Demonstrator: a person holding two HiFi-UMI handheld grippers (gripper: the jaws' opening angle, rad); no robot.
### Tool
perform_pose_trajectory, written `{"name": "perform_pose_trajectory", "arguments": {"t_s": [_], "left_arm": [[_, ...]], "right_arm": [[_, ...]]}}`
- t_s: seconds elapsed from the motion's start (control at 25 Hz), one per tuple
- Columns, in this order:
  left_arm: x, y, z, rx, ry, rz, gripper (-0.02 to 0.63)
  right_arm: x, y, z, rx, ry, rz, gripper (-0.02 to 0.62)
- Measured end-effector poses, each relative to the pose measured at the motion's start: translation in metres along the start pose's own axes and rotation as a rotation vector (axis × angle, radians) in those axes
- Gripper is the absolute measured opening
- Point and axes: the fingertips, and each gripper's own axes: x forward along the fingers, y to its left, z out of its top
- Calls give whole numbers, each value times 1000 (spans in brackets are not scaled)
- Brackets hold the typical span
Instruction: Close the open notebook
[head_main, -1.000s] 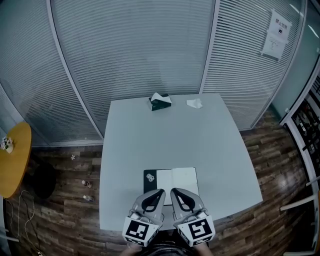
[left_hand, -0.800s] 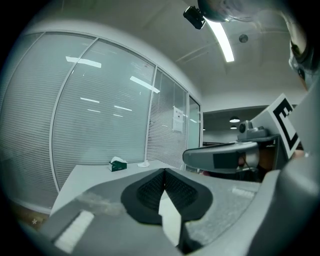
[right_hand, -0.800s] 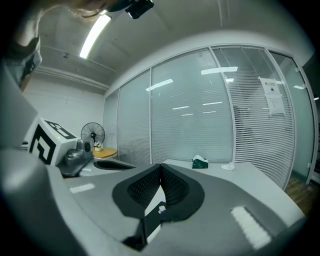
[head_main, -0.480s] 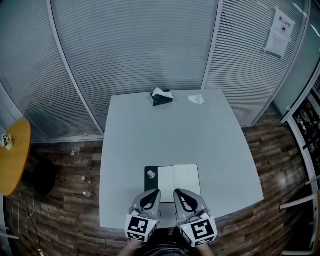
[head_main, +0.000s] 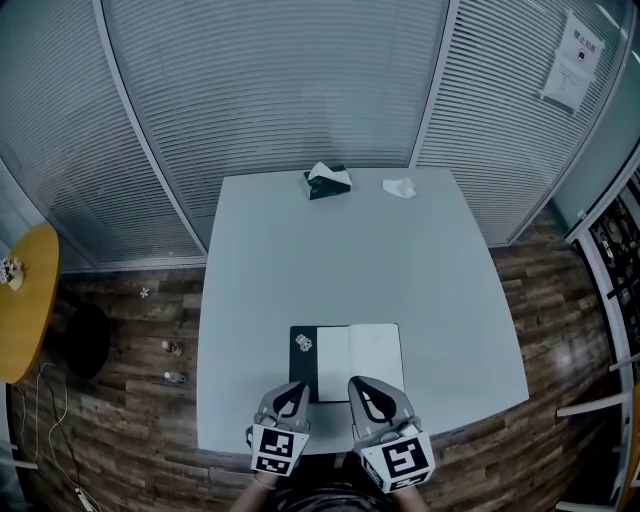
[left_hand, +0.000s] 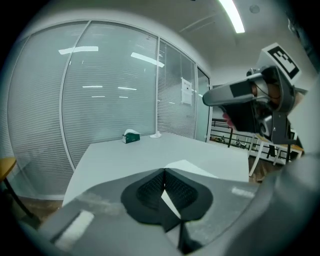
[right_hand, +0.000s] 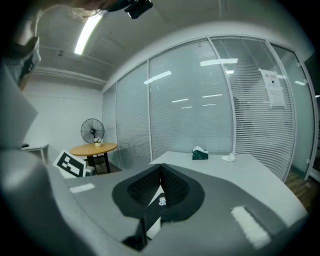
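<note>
Left claw (head_main: 297, 387), right claw (head_main: 358, 383) pressed together | notebook (head_main: 350, 350) open by table (head_main: 340, 250) edge

Left gripper (left_hand: 164, 176): jaws pressed together at the tips, nothing between them.
Notebook (left_hand: 191, 167): white page lying open just beyond the tips.
Table (left_hand: 115, 152): pale, broad.
Tissue box (left_hand: 131, 136): at the far edge, crumpled tissue (left_hand: 155, 134) near it.
Right gripper (left_hand: 210, 97): upper right, above the table.

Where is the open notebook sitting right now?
In the head view, the notebook lies open by the near edge of the table, directly ahead of the left gripper and right gripper.
</note>
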Motion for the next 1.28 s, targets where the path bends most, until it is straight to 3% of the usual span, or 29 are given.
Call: {"name": "perform_pose_trajectory", "arguments": {"t_s": [0.28, 0.8, 1.0, 1.28], "left_arm": [[16, 9, -43, -50, 110, -3, 7], [47, 21, -104, -194, 283, 34, 126], [58, 28, -126, -239, 358, 46, 130], [64, 28, -145, -386, 413, 19, 170]], "right_arm": [[6, -6, -9, 2, 34, -1, 0], [9, -14, -25, 18, 82, 2, 0], [13, -19, -29, 25, 89, -4, 0], [16, -22, -26, 26, 87, -16, 0]]}}
